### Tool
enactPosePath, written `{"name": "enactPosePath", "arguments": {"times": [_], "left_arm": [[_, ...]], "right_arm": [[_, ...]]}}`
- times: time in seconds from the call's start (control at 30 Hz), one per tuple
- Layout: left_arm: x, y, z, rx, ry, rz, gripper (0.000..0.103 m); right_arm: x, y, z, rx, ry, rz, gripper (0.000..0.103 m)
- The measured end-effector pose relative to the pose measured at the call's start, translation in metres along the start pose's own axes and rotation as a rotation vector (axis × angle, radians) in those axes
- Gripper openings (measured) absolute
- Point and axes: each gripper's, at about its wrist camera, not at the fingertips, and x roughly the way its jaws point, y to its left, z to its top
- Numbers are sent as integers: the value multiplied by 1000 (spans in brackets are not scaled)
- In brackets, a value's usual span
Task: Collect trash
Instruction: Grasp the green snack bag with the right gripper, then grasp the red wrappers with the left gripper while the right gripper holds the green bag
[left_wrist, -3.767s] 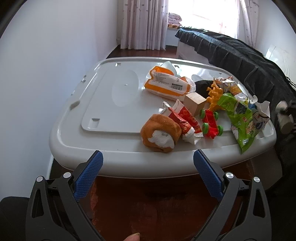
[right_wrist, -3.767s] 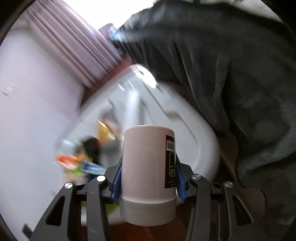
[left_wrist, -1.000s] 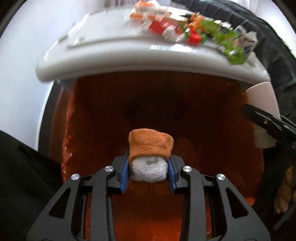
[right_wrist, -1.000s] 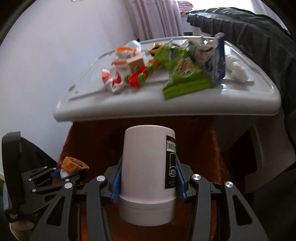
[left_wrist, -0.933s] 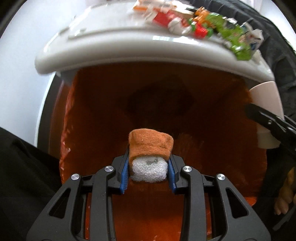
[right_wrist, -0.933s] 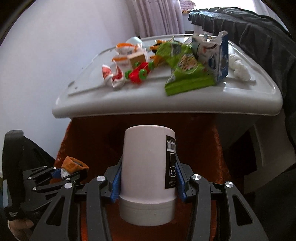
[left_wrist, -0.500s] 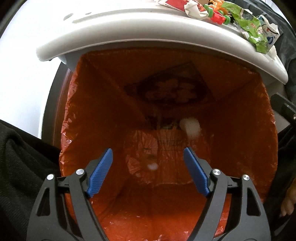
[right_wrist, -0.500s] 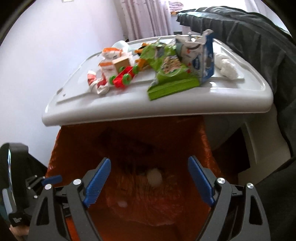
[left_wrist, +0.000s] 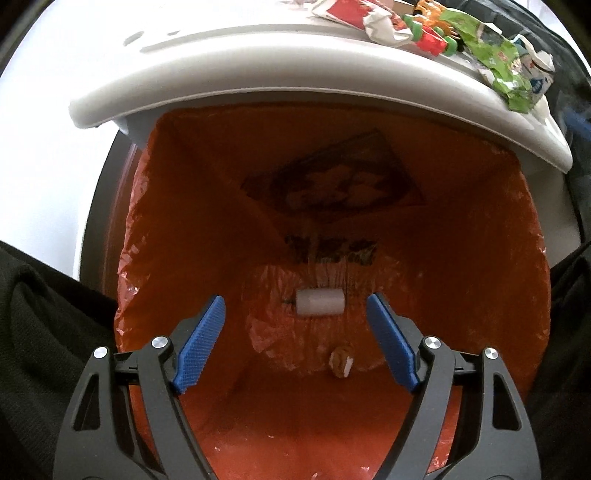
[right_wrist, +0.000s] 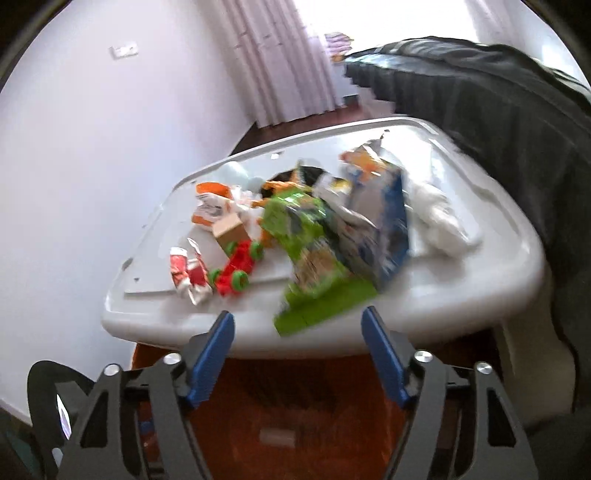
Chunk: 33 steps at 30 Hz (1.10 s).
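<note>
Trash remains on the bench (right_wrist: 461, 291): green wrapper (right_wrist: 314, 254) nearest. Both the left hand-held gripper (left_wrist: 295, 343) and right hand-held gripper (right_wrist: 297, 354) gape empty over the orange bin bag (left_wrist: 192, 206) (white cup (left_wrist: 319, 302) inside). Pinch the wrapper's flat edge squarely.

Left wrist view: looks steeply down into the orange bin bag (left_wrist: 221, 206), close, table (left_wrist: 229, 70) edge along the top. Right wrist view: higher, faces forward over the table (right_wrist: 476, 280); motion-blurred. Shared: table front edge, bag (right_wrist: 295, 373) mouth.
</note>
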Motion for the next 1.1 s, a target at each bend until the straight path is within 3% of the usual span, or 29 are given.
{"name": "enactPosePath", "arguments": {"times": [0.33,0.5,0.53,0.6,0.63,0.67,0.77,0.93,1.0,1.1], "left_arm": [[2,2,4,-18,6,-36,77],[2,3,5,-20,6,-57,77],[2,3,5,-18,4,-59,77],[2,3,5,-22,-2,-69,77],[1,3,5,-24,-3,-69,77],[1,4,5,-25,-7,-71,77],[-4,7,4,-32,-31,-82,77],[-25,6,10,-40,-114,-146,77],[-37,4,17,-34,-156,-159,77],[-52,1,42,-48,-212,-174,80]], "right_arm": [[48,1,39,-48,71,-21,64],[77,8,50,-110,107,-76,63],[84,8,51,-116,118,-84,61],[101,7,51,-123,166,-101,42],[101,7,50,-137,149,-120,30],[100,8,50,-145,141,-117,25],[84,8,48,-95,122,-33,23],[10,3,40,-28,-40,94,24],[-14,-7,27,-16,-116,59,24],[-16,-21,19,17,-133,-33,24]]}}
